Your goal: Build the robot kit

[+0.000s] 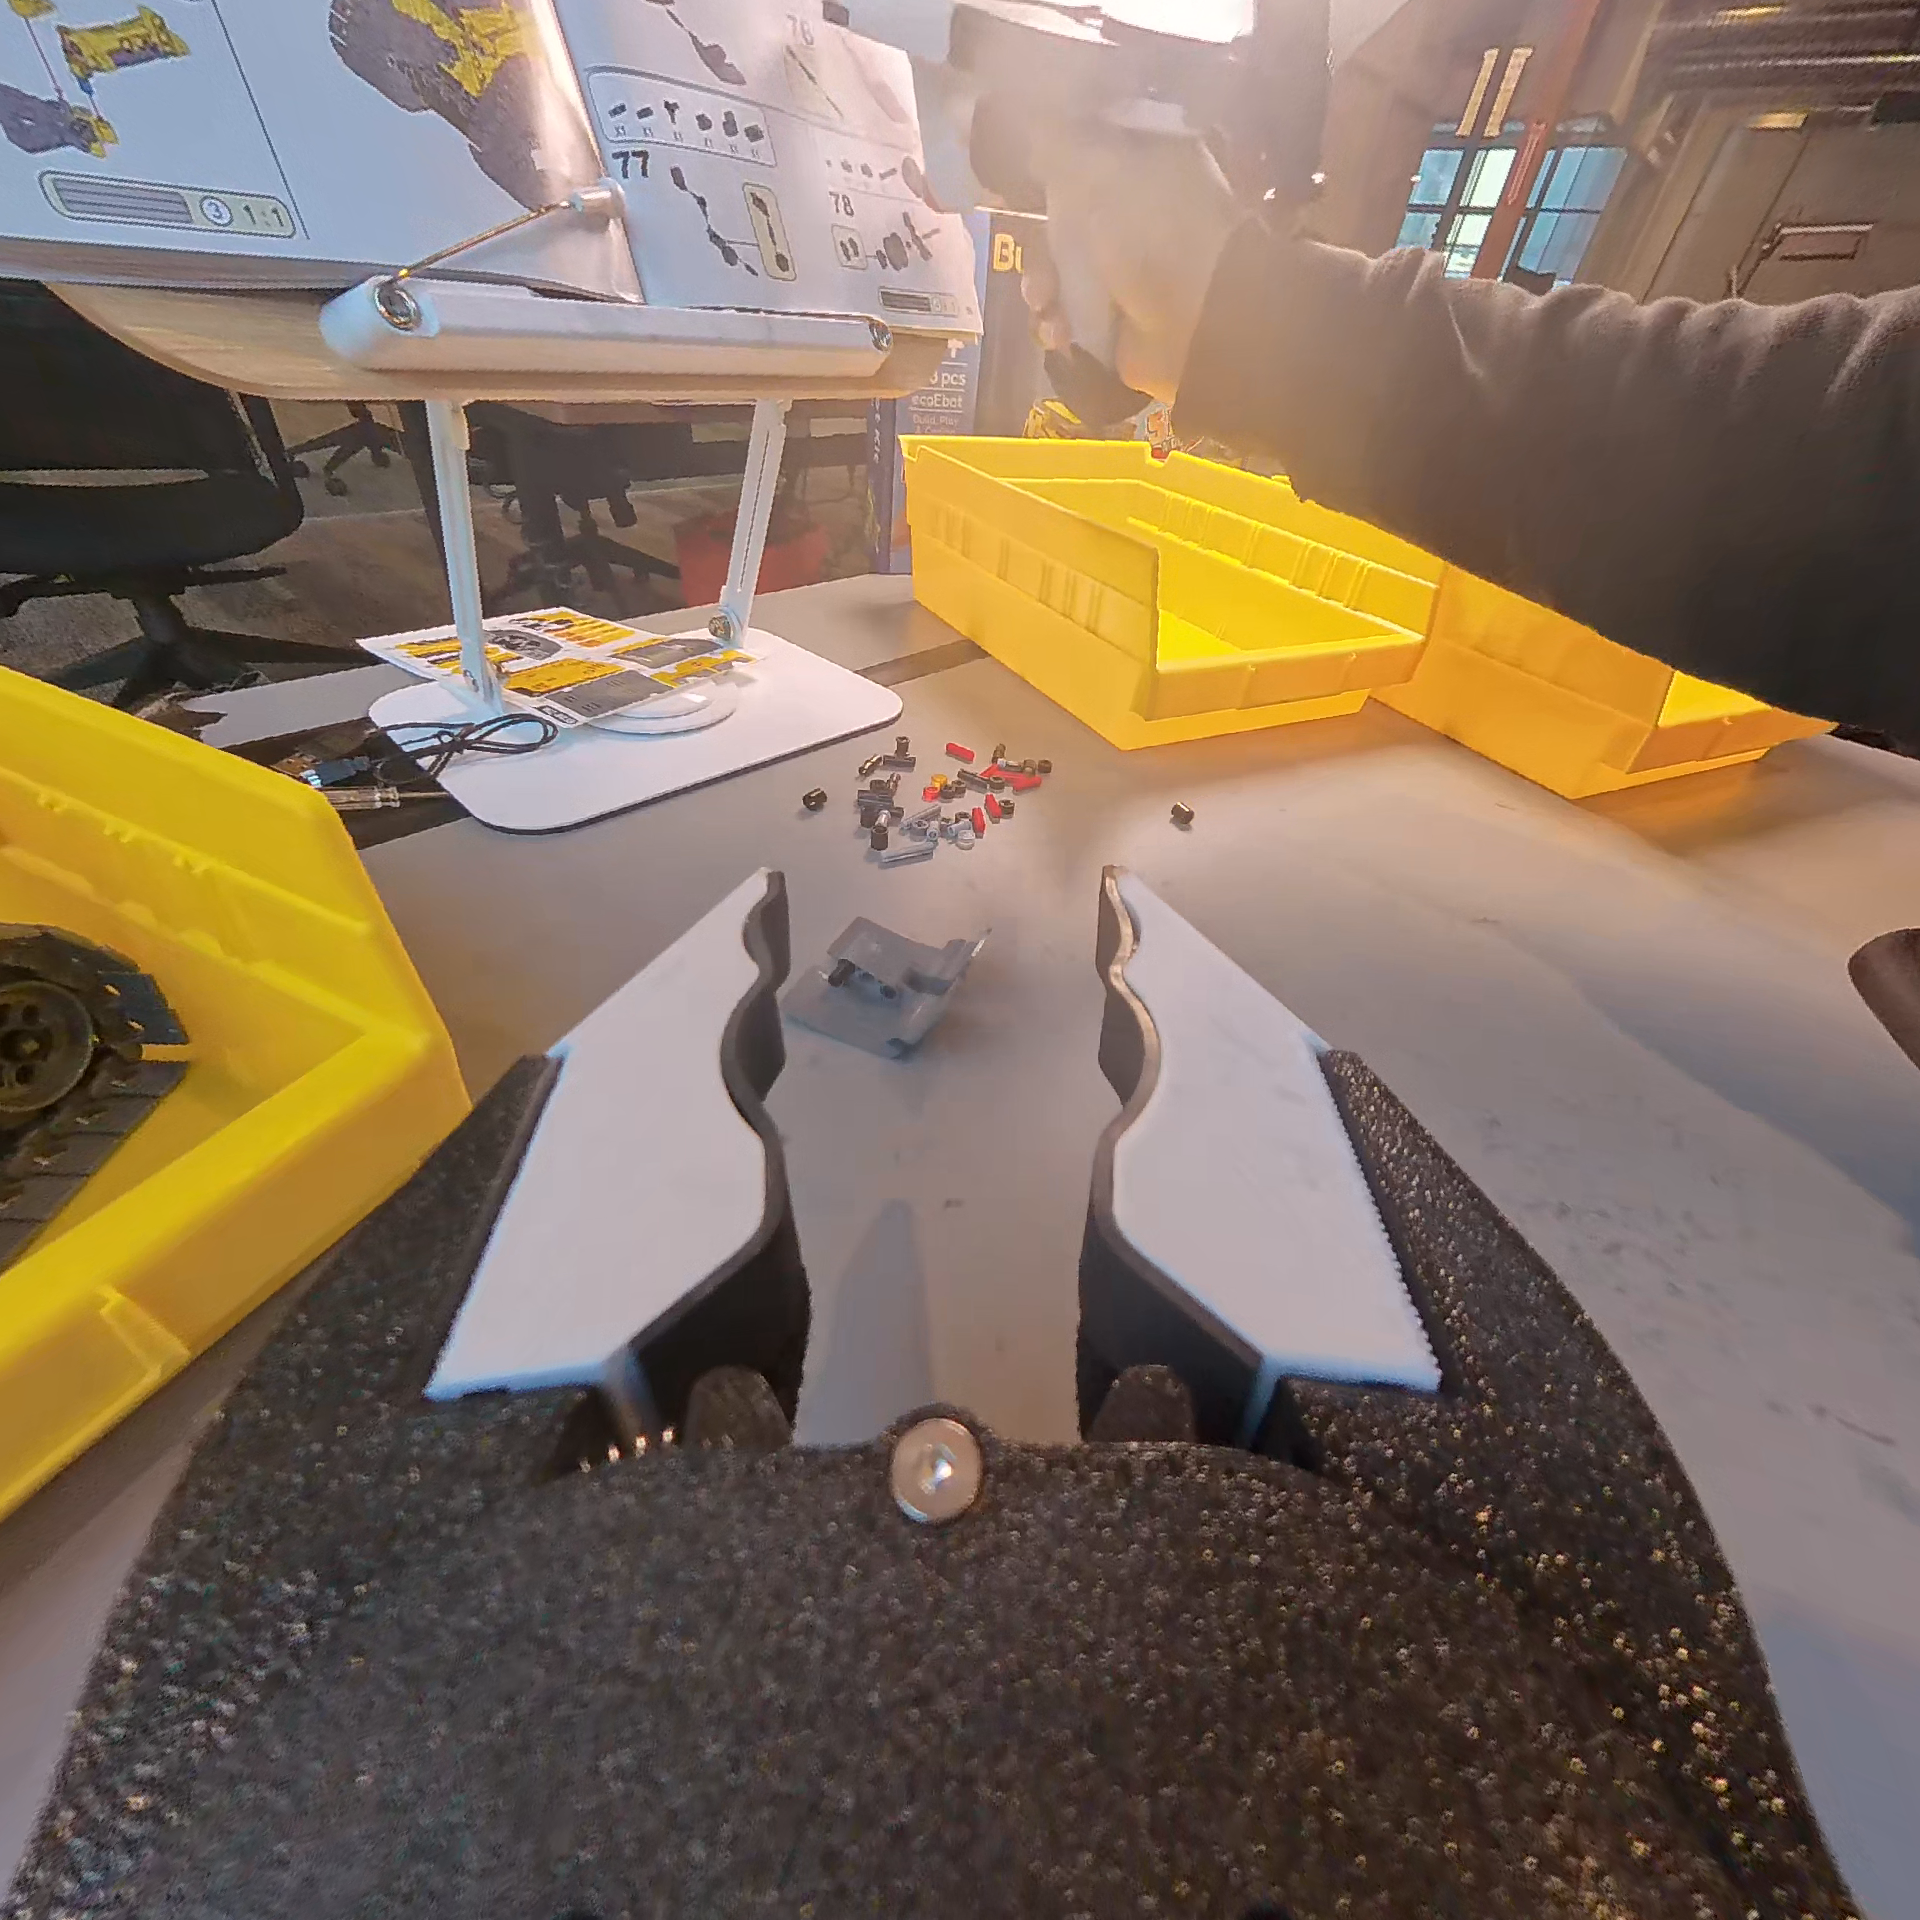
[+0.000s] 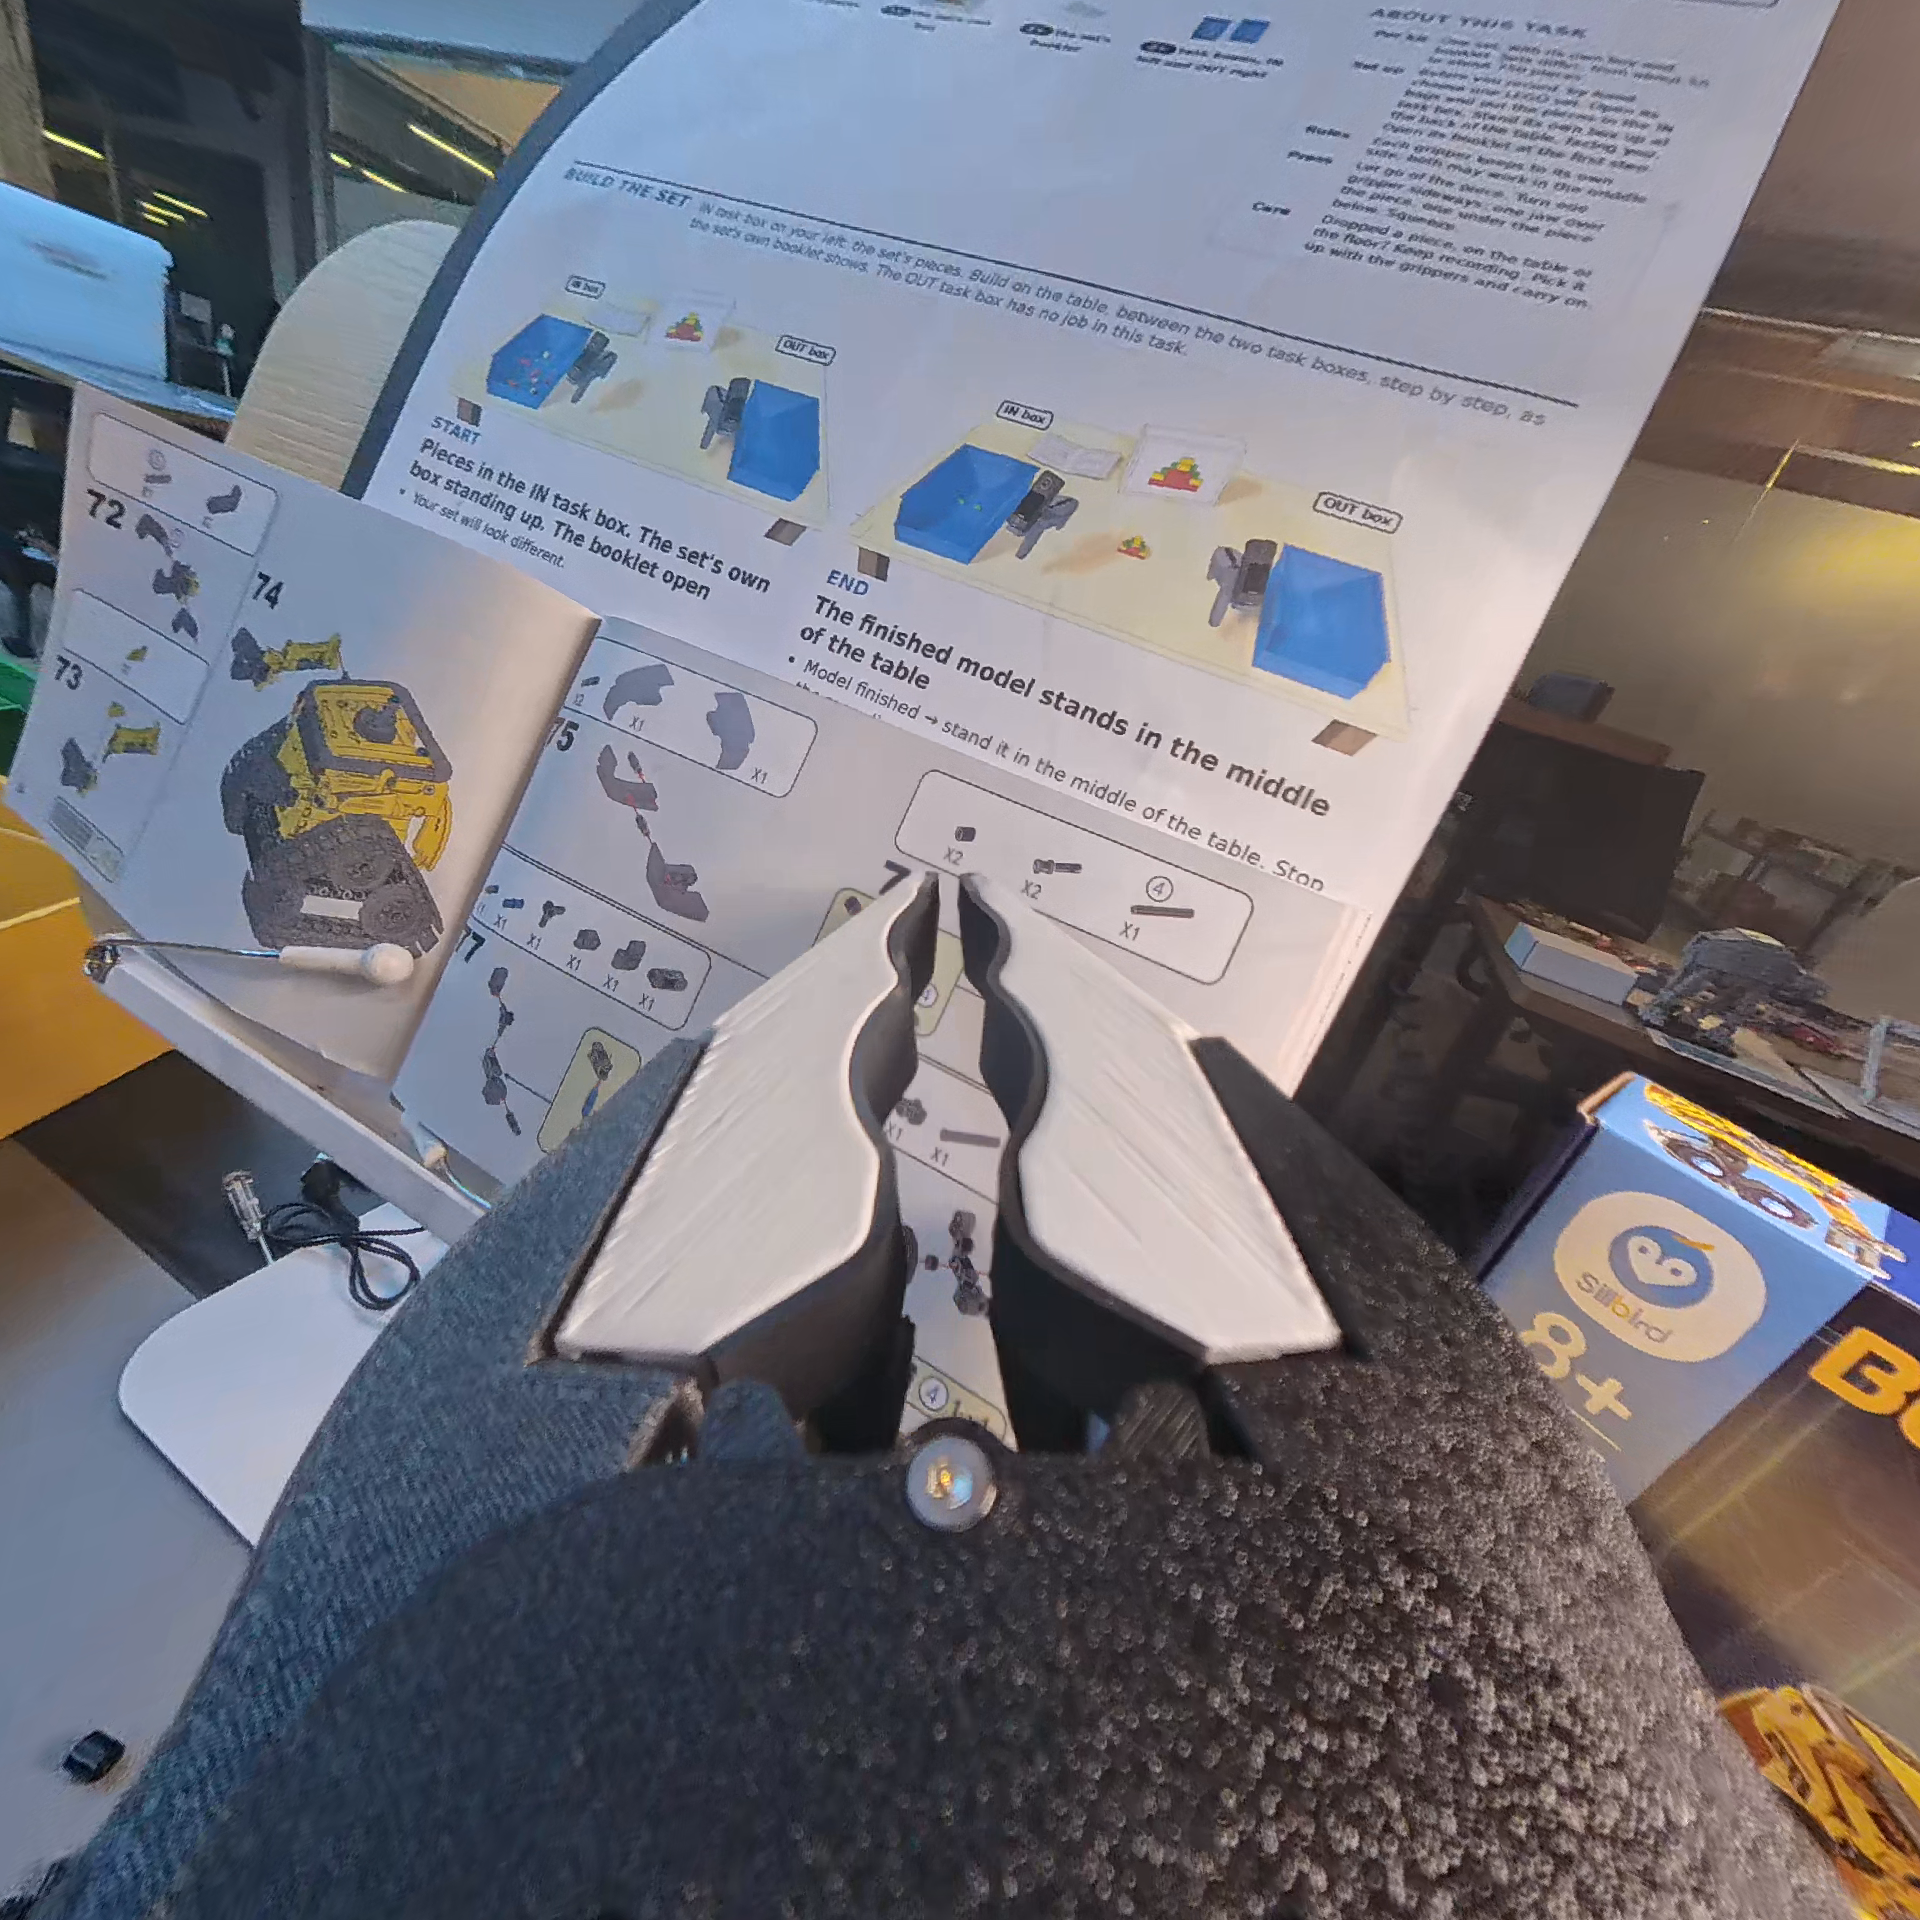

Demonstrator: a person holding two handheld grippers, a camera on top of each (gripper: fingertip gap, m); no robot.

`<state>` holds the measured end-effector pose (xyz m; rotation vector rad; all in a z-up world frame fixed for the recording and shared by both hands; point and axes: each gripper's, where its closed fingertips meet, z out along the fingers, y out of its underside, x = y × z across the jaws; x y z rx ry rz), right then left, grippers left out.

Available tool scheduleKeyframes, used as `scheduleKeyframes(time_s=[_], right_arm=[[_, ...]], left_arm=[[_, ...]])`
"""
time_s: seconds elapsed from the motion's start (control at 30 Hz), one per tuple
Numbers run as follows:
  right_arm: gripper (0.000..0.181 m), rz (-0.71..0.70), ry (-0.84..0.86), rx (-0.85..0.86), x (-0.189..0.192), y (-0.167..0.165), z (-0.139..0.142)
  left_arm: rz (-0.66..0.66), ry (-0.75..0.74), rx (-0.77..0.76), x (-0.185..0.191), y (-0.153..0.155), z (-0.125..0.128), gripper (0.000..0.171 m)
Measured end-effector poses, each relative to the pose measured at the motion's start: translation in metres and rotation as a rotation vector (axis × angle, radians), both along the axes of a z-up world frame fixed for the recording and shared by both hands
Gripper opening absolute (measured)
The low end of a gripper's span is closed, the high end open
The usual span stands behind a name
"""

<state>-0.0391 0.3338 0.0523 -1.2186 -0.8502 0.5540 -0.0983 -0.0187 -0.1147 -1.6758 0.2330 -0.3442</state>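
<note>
Left hand-held gripper (image 1: pixel 940 883) hung spread wide over the bench (image 1: pixel 1403 987); right hand-held gripper (image 2: pixel 945 883) was pinched closed, empty.
A grey assembly (image 1: pixel 883 982) lay between the left fingertips; the right pointed at an open booklet (image 2: pixel 665 852).

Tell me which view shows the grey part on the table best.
The left wrist view: the grey part lies on the table just ahead of the open left gripper, unobstructed. The right wrist view shows none of it; it faces the booklet.
</note>
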Motion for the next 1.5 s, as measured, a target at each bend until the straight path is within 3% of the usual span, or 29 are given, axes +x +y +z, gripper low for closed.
scheduleKeyframes(time_s=[0.43,0.97,1.3,1.5], right_arm=[[0.003,-0.052,0.006,-0.03,0.008,0.012,-0.001],[0.007,-0.097,-0.002,-0.031,0.045,0.015,-0.008],[0.012,0.008,-0.034,0.003,0.087,-0.03,0.017],[0.015,0.154,-0.031,-0.067,0.103,-0.096,0.01]], left_arm=[[-0.004,-0.003,-0.004,0.0,0.0,0.0,0.058],[-0.004,0.003,-0.013,0.001,0.001,-0.002,0.057],[-0.009,0.024,-0.014,0.004,0.001,-0.003,0.057],[-0.007,0.039,-0.012,0.005,0.001,-0.004,0.057]])
